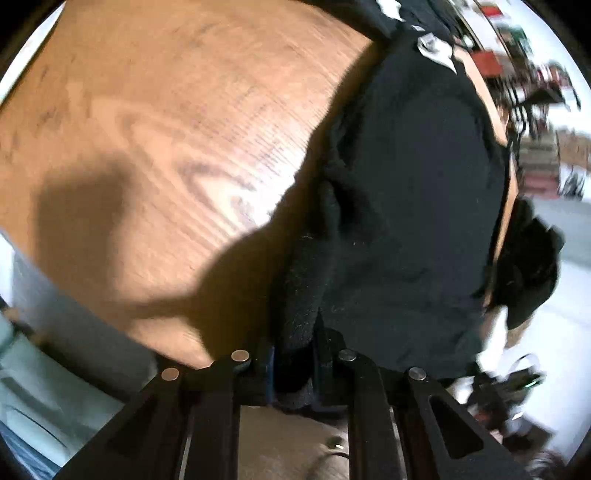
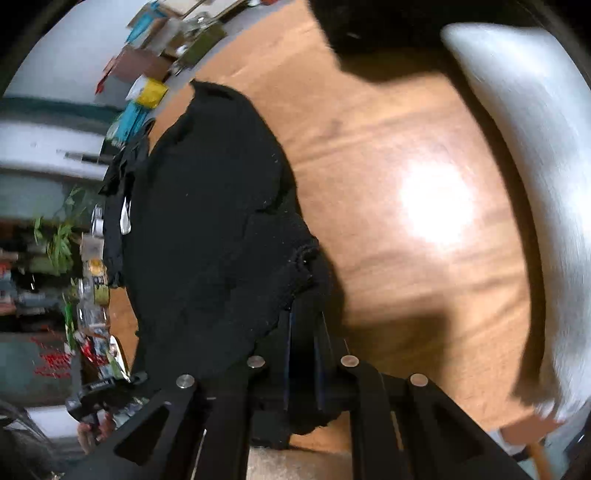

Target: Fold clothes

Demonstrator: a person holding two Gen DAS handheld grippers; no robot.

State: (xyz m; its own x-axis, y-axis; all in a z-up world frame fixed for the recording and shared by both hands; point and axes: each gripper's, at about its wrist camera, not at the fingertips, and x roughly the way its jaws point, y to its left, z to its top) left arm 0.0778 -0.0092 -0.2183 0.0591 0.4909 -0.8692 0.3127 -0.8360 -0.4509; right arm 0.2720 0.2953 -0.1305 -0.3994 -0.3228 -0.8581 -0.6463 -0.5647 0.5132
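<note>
A: Black garment (image 1: pixel 406 206) lies on the wooden table (image 1: pixel 166 110), one edge pinched in the left gripper (image 1: pixel 295 373), another bunched in the right gripper (image 2: pixel 304 369). Both nearly closed on cloth.

B: Surroundings?

A: Second dark garment (image 1: pixel 388 14) beyond; white print, unreadable. Right view only: cluttered shelves (image 2: pixel 147 74), white curved object (image 2: pixel 535 184).

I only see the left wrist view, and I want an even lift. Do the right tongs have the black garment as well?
Observer: Yes. The right tongs are shut on a bunched edge of the black garment.
Operator: What is beside that grip?
Observer: To its right is wooden table with a bright glare on it.
Operator: Anything further out?
Observer: A pale curved thing runs along the right edge, too blurred to identify.
</note>
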